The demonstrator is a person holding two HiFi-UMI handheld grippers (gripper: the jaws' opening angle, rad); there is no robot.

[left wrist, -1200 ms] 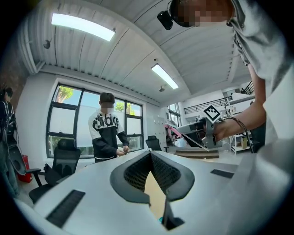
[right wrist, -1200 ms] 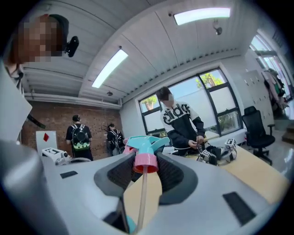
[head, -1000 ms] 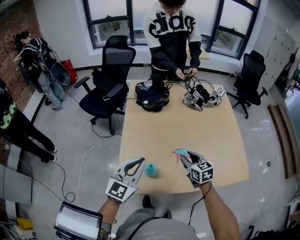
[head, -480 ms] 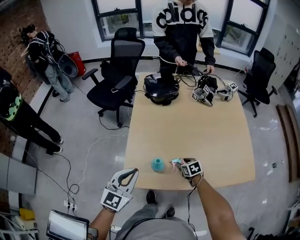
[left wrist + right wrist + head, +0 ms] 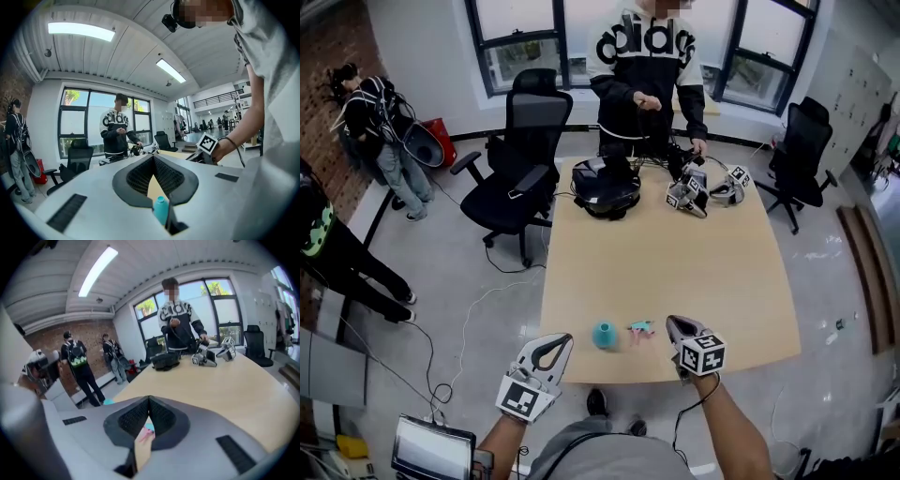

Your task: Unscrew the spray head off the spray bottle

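The pink-and-teal plastic spray head [image 5: 640, 328] lay loose on the pale wooden worktop [image 5: 694, 253], just beside the small teal spray bottle [image 5: 603, 335], so the unscrewing looked finished. The right claw [image 5: 674, 323] had just been closing, its jaws together on nothing. The left claw [image 5: 561, 339] sat closed and empty. Only drawing both back seemed left.

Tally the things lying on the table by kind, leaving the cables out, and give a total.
Teal spray bottle: 1
Spray head, lying off the bottle: 1
Spare grippers: 2
Black round device: 1
Total: 5
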